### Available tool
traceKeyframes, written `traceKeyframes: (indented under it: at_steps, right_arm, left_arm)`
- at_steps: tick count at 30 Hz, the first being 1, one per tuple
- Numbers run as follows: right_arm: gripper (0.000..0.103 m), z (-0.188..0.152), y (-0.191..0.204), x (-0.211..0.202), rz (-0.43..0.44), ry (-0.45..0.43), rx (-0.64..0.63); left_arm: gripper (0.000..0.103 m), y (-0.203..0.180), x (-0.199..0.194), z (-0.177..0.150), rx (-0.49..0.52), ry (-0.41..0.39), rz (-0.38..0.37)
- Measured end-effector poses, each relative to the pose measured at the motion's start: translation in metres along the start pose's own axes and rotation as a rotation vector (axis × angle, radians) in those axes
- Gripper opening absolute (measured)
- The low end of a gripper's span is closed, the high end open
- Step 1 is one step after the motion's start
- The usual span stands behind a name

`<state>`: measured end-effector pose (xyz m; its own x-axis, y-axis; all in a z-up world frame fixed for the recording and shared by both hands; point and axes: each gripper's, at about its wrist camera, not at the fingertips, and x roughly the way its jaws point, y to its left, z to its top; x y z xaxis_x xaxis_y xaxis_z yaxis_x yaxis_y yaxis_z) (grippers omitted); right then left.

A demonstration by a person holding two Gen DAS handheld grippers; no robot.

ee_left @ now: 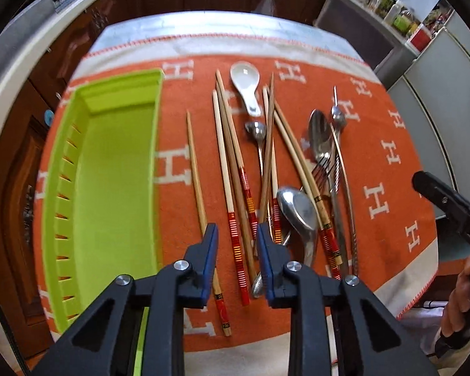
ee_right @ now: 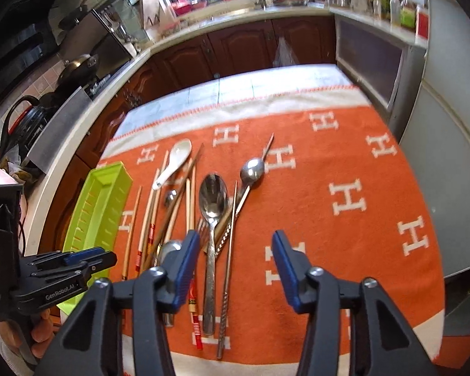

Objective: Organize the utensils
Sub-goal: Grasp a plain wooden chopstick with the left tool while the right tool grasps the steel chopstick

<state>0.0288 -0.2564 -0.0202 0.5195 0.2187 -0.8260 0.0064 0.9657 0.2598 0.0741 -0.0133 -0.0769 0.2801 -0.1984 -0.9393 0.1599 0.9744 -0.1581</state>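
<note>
Utensils lie scattered on an orange cloth (ee_left: pixel 391 169) covering the worktop; an empty green tray (ee_left: pixel 109 169) sits along the left of the frame in the left wrist view, its long axis running top to bottom, parallel to most of the chopsticks.

Left gripper (ee_left: pixel 237 235): pointed steeply down over the near ends of the chopsticks. Its fingers (ee_left: pixel 211 244) stand narrowly apart, with the red-banded chopstick (ee_left: pixel 232 219) and a plain one beside it showing in the gap. The pads do not visibly press on either stick, so nothing is judged to be held yet. The chopsticks run lengthwise away from the fingers toward the top of the frame, so the gap already lies across their long axis. A lone plain chopstick (ee_left: pixel 195 172) lies just left of the left finger, between it and the tray.

Right gripper (ee_right: pixel 235 250): about half open and holding nothing. The large steel spoon (ee_right: pixel 213 200), a fork and a twisted-handle piece (ee_right: pixel 225 307) lie in the left part of the gap, handles toward the bottom of the frame; bare cloth fills the rest.

The left hand is the nearer to the tray and to the chopsticks; the right is the nearer to the steel cutlery. The white ceramic spoon (ee_left: pixel 246 84) lies well beyond both, toward the top centre.
</note>
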Motion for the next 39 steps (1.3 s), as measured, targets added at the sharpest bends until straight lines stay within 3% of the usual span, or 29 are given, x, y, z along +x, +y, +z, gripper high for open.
traceKeyframes:
  at_steps: [6,13,21,27,39]
  right_arm:
    - [0.032,-0.009,-0.006,0.041,0.056,0.124,0.009]
    - [0.019,-0.020,0.003,0.071,0.082,0.201,-0.017]
    - [0.013,-0.023,-0.001,0.080,0.070,0.216,-0.019]
    - [0.011,-0.022,0.001,0.084,0.060,0.214,-0.030]
    - [0.008,-0.027,0.014,0.084,0.035,0.176,-0.098]
  left_arm:
    - [0.023,0.014,0.023,0.001,-0.043,0.062,0.034]
    - [0.023,0.020,0.036,0.001,-0.059,0.087,0.067]
    - [0.022,0.006,0.047,0.009,-0.034,0.065,0.123]
    - [0.022,-0.015,0.060,0.015,-0.005,0.051,0.210]
    - [0.024,-0.012,0.053,0.007,-0.061,0.017,0.227]
